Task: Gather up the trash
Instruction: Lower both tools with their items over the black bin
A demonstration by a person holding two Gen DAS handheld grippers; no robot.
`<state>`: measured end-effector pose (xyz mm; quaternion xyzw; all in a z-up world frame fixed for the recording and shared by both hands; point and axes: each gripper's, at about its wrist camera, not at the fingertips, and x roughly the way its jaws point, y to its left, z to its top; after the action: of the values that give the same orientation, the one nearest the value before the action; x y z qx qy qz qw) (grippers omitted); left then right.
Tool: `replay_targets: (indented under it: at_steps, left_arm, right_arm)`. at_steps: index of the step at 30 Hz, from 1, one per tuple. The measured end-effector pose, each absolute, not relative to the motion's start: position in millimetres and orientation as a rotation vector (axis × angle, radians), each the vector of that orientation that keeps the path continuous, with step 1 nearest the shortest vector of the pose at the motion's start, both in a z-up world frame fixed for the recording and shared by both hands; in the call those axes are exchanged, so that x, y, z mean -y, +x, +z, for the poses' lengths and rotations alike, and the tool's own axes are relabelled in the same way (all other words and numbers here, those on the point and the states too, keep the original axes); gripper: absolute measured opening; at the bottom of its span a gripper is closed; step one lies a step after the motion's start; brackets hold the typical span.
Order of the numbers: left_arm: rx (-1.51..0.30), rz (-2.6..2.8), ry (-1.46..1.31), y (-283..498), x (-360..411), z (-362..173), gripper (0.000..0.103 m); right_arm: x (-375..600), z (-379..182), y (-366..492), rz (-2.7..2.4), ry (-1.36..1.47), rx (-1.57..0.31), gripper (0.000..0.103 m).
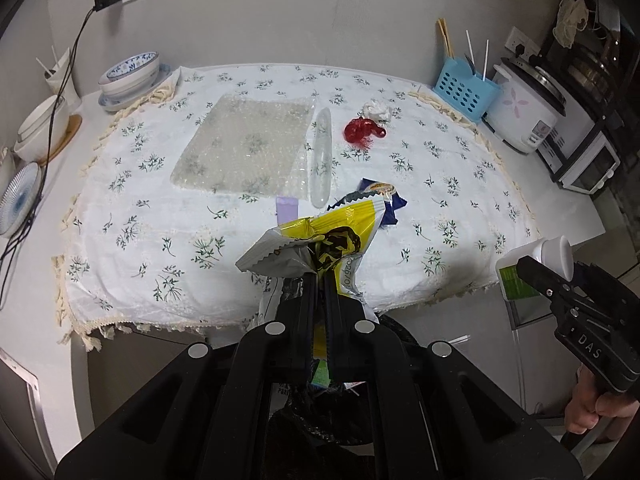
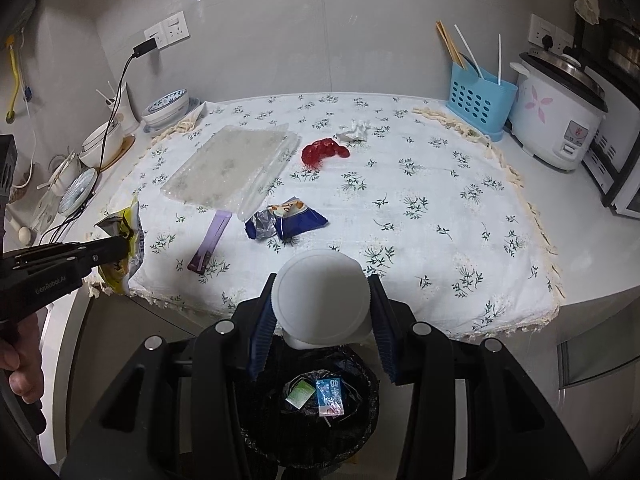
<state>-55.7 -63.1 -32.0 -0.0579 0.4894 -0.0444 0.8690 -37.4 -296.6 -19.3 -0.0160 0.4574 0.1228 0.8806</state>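
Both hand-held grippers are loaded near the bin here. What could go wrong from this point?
1. The left hand-held gripper pinches the yellow wrapper beside the table edge, left of the trash bin; released there, it may land outside.
2. The right hand-held gripper clamps a white bottle by its round sides, which could slip.

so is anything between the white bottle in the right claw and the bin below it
Nothing visible. The white bottle, gripped in the right claw, hangs past the table edge directly over the open black-lined bin, which already holds a few wrappers.
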Motion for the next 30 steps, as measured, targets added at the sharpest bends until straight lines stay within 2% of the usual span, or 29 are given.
replay_targets:
  at_steps: [30]
  left_arm:
    - [-1.146,-0.136,-0.095,-98,100,-119,0.003]
  right_arm:
    - [319,-90,-77,0.214,-0.033,-1.077,0.041]
